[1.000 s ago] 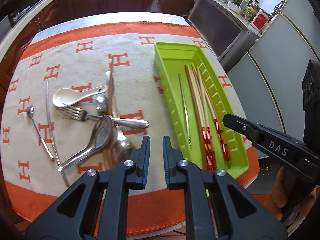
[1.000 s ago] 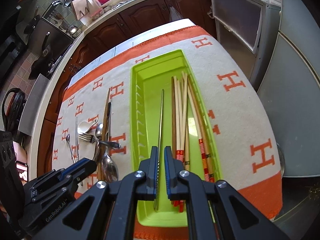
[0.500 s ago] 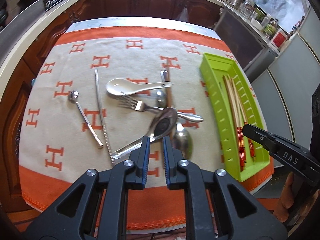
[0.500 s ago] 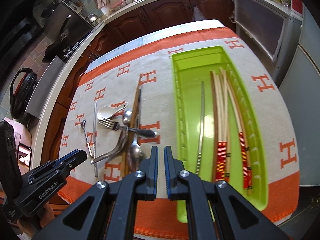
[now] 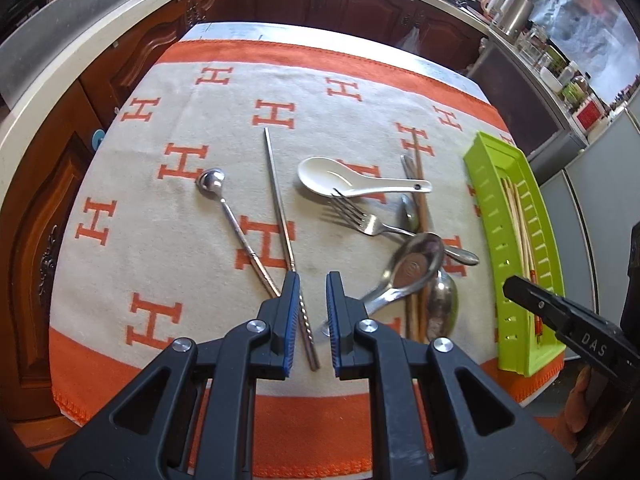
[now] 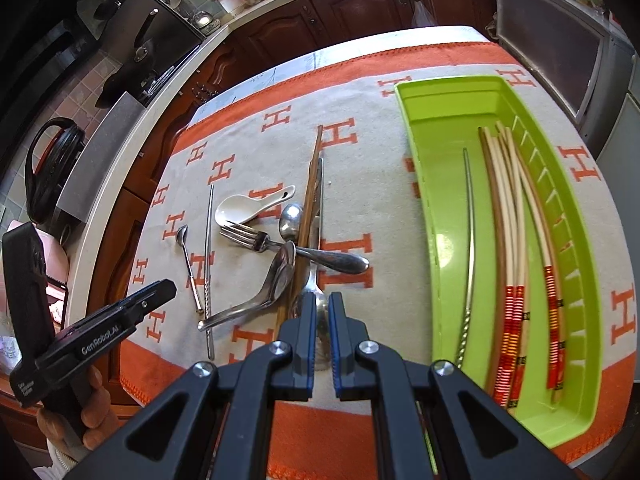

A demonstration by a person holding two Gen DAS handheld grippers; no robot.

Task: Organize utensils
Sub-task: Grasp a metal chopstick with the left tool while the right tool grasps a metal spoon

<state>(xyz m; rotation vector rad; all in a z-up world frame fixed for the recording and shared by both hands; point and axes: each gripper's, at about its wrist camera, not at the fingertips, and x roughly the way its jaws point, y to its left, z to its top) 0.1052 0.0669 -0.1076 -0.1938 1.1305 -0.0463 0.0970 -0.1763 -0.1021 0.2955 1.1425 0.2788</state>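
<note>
Hovering above the near edge of the table's orange-bordered cloth (image 5: 168, 240), the left gripper (image 5: 313, 314) has its jaws nearly closed and empty; the twisted near end of a metal chopstick (image 5: 280, 208) shows in the narrow gap below them, lying on the cloth. The right gripper (image 6: 321, 330) is likewise clenched on nothing, poised over a heap of spoons, a fork (image 6: 256, 238) and a wooden chopstick (image 6: 310, 196) mid-cloth. A white ceramic spoon (image 6: 248, 206) and a small metal spoon (image 5: 232, 220) lie beside the heap. At the right edge, the green tray (image 6: 440, 108) holds one metal chopstick (image 6: 469, 256) and several wooden chopsticks (image 6: 516, 240).
</note>
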